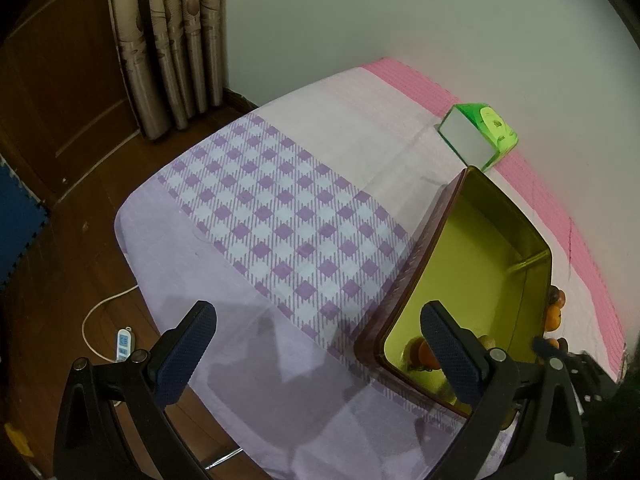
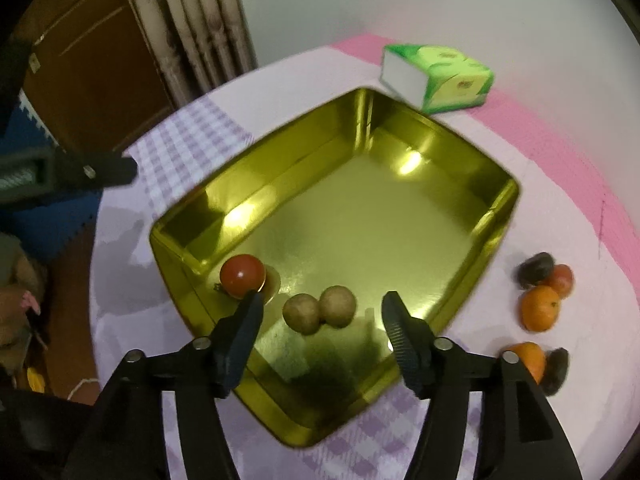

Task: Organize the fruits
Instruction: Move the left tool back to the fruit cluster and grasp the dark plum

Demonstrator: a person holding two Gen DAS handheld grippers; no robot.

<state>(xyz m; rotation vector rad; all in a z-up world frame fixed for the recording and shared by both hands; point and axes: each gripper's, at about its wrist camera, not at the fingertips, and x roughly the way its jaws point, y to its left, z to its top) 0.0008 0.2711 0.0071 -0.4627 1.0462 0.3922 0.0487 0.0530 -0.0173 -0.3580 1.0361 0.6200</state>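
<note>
Right gripper (image 2: 322,304) jaws apart, released, hovering above the near part of the gold tin tray (image 2: 496,216), nothing between its pads; below it lie two brown round fruits (image 2: 319,312) touching each other and a red tomato (image 2: 242,275) at the near-left wall. Left gripper (image 1: 316,350) open and empty over the purple checked tablecloth (image 1: 280,216), left of the tray; outside the tray's right side sit two oranges (image 2: 539,308), another tomato and dark fruits, with a green tissue box (image 2: 438,76) beyond the far edge

clear: gold tin (image 2: 400,216) far half | blocked: tomato (image 2: 242,274), two brown fruits (image 2: 319,312) near wall
</note>
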